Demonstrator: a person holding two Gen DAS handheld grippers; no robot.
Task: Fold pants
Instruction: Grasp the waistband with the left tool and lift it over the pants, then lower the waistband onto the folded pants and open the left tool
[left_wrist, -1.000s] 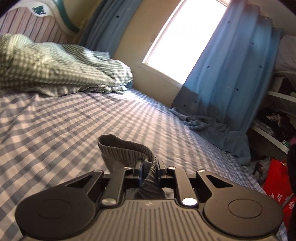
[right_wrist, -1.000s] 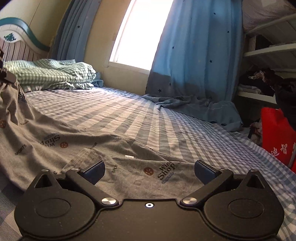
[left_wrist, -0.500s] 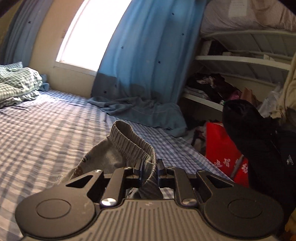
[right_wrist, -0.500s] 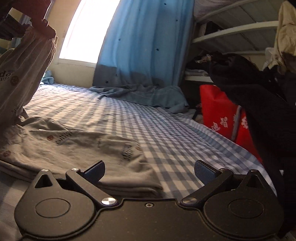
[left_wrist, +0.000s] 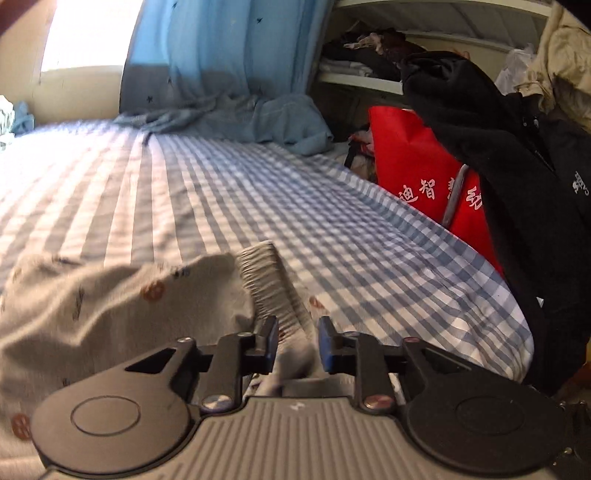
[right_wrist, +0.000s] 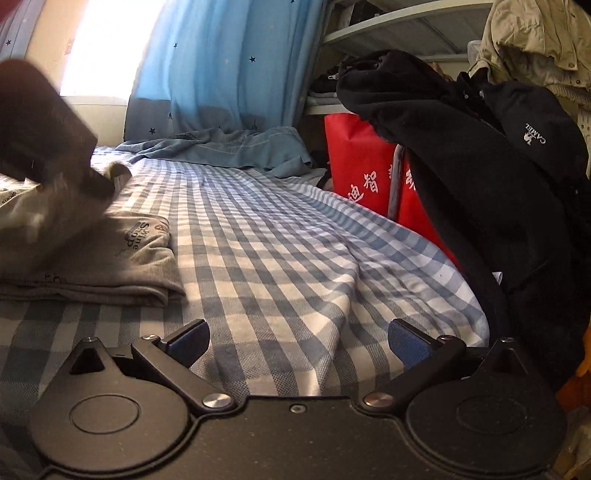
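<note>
- The bed sheet (right_wrist: 295, 236), a blue-and-white check, covers the whole surface, with soft creases near its right edge.
- The grey printed pants (left_wrist: 110, 306) lie on the sheet at the left; in the right wrist view they (right_wrist: 122, 258) sit in folded layers.
- The left gripper (left_wrist: 297, 341) has its jaws a little apart around the ribbed waistband (left_wrist: 269, 280); whether they pinch it I cannot tell, as the cloth is blurred.
- The right gripper (right_wrist: 299, 339) is spread wide over bare sheet, holding nothing.
- A blue star-print curtain (right_wrist: 229, 74) hangs beside a bright window (left_wrist: 85, 33), its hem pooled on the bed.
- A red bag (right_wrist: 358, 162), a black jacket (right_wrist: 480, 155) and cluttered shelves (left_wrist: 362, 74) stand at the right.
</note>
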